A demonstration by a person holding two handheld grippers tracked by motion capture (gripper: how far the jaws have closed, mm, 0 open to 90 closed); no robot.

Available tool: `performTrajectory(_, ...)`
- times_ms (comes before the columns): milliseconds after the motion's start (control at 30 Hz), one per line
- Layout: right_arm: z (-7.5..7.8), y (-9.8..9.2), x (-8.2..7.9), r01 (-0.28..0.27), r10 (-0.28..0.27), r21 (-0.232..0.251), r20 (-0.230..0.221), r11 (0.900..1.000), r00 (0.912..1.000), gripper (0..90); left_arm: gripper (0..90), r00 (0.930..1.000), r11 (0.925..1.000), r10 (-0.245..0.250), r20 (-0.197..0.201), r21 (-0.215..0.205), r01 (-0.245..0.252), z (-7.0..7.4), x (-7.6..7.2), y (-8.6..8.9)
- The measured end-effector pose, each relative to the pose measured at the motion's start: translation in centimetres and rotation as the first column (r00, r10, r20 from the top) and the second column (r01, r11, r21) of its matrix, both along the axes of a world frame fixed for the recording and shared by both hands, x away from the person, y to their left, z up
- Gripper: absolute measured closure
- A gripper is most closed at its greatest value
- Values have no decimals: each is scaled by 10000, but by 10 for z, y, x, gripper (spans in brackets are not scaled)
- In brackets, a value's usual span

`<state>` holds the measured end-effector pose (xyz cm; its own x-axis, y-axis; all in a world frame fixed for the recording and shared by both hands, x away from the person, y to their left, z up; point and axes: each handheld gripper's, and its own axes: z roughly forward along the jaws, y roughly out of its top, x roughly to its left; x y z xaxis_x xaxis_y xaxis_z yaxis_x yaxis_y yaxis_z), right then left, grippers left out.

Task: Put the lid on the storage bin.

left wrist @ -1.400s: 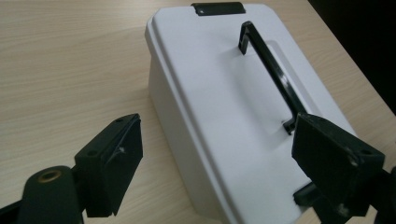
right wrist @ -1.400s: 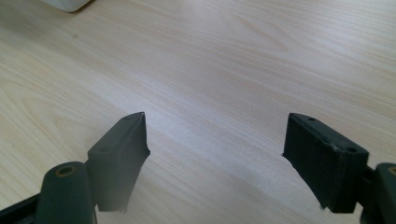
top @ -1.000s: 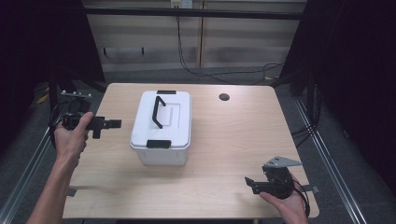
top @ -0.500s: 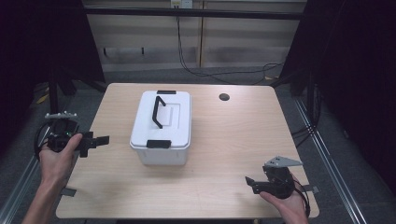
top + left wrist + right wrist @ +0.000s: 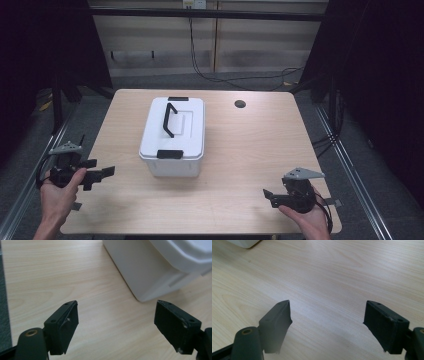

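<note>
the left gripper [image 5: 106, 173] has drawn back toward the near left table edge, away from the white lidded plastic box with a black handle [image 5: 174, 132] mid-table; its jaws are spread, empty. the right gripper [image 5: 268, 194] rests near-right, also spread. probably repositioning.
</note>
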<state>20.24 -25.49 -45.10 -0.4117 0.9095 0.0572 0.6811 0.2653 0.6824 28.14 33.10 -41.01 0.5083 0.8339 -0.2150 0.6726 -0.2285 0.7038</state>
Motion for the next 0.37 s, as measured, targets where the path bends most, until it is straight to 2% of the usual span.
performTrajectory(67,0,0,0,22,-22,3,-50,10000,10000,210,197,9999,10000,-73,91,38,72,-4,-6,-1)
performTrajectory(133,0,1,0,-2,2,-6,-26,10000,10000,210,214,9973,9994,169,719,283,-190,-7,-14,-3)
performTrajectory(167,0,1,0,-18,18,-37,-20,10000,10000,210,214,9978,9994,231,620,251,-247,-9,-14,-5)
performTrajectory(300,0,2,1,-64,64,-75,-63,10000,10000,210,213,9985,9992,-135,527,377,116,-10,-12,-15)
performTrajectory(367,0,3,0,-180,179,-160,-57,9997,9998,211,213,9985,9991,-2,555,424,-22,-11,-11,-16)
